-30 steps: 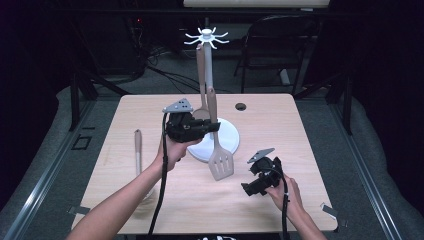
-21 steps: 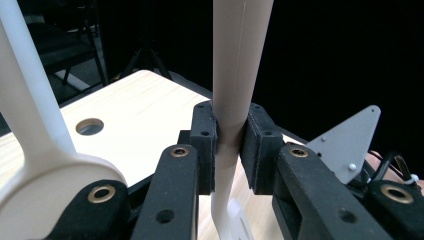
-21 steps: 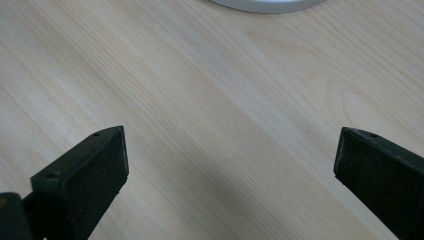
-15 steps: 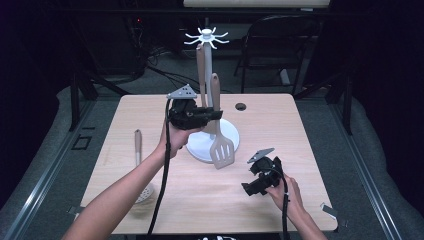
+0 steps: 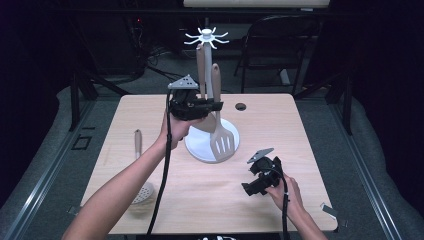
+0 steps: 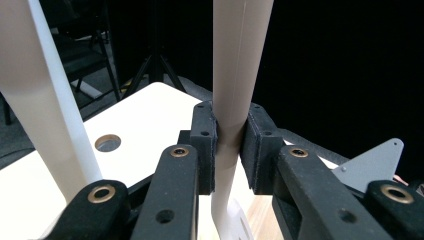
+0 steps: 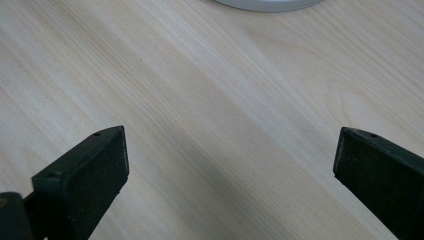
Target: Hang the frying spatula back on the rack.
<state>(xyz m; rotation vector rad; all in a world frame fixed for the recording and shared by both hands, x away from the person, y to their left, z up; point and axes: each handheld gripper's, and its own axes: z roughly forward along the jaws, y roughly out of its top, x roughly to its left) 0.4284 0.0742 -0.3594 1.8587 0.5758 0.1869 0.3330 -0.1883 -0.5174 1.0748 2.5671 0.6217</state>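
Dark room, pale wood tabletop [image 5: 150,125]. My left fingers [image 6: 227,150] are clamped on the slotted spatula [image 5: 220,135] handle, blade hanging just above the white stand [image 5: 207,65] base. I'd lift straight, handle parallel to the stand's post, then hook the tip on a top prong. Spatula: beige, tapered handle, slotted blade. Right fingers [image 7: 227,170] apart, holding nothing, near the stand.

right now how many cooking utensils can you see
3: a slotted spatula clamped in the left gripper beside the white rack, one utensil at the rack's pole, and a skimmer lying on the table's left side.
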